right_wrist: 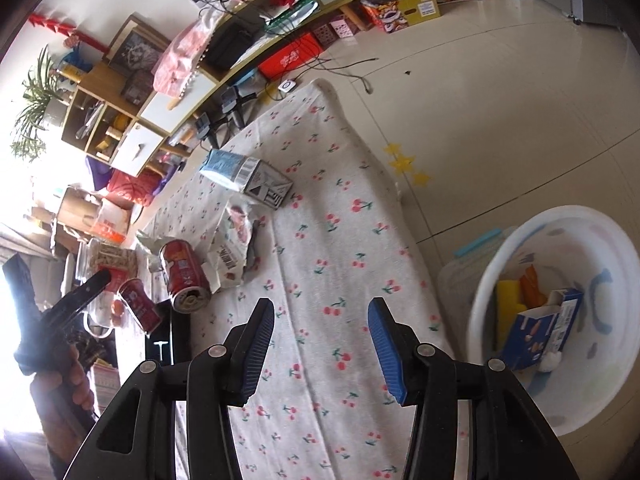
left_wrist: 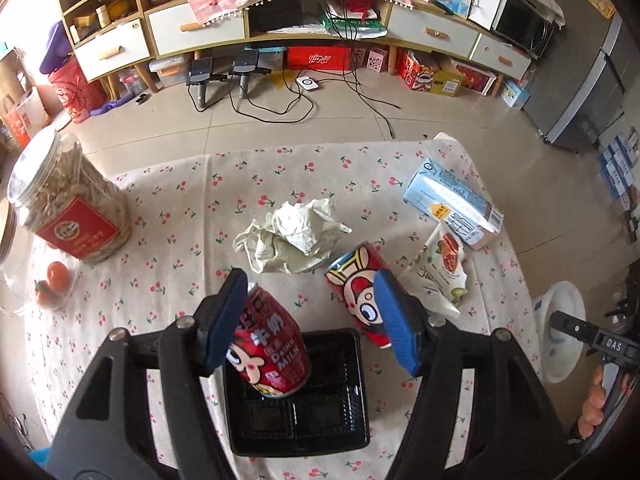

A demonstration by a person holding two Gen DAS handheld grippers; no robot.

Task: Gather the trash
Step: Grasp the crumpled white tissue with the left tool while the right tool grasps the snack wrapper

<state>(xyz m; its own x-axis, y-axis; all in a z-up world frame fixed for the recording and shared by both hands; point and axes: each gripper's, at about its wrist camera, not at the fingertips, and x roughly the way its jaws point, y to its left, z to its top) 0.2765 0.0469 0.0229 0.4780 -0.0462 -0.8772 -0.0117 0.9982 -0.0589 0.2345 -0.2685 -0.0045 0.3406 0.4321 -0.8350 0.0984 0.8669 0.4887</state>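
My left gripper (left_wrist: 309, 278) hangs over a black plastic tray (left_wrist: 352, 424), jaws wide apart. A red milk can (left_wrist: 272, 352) tilts over the tray against the left pad; the right pad is well clear of it, so it is not gripped. A second red can (left_wrist: 352, 292) lies on the cloth, partly behind the right finger. Crumpled paper (left_wrist: 296, 236), a snack wrapper (left_wrist: 440, 272) and a blue milk carton (left_wrist: 452, 208) lie beyond. My right gripper (right_wrist: 320, 306) is open and empty above the tablecloth, left of a white bin (right_wrist: 532, 220).
The bin on the floor holds a blue box (right_wrist: 540, 332) and yellow and orange scraps. A big jar (left_wrist: 68, 208) and a glass bowl of orange fruit (left_wrist: 48, 284) stand at the table's left. Cables and a shelf unit lie beyond the far edge.
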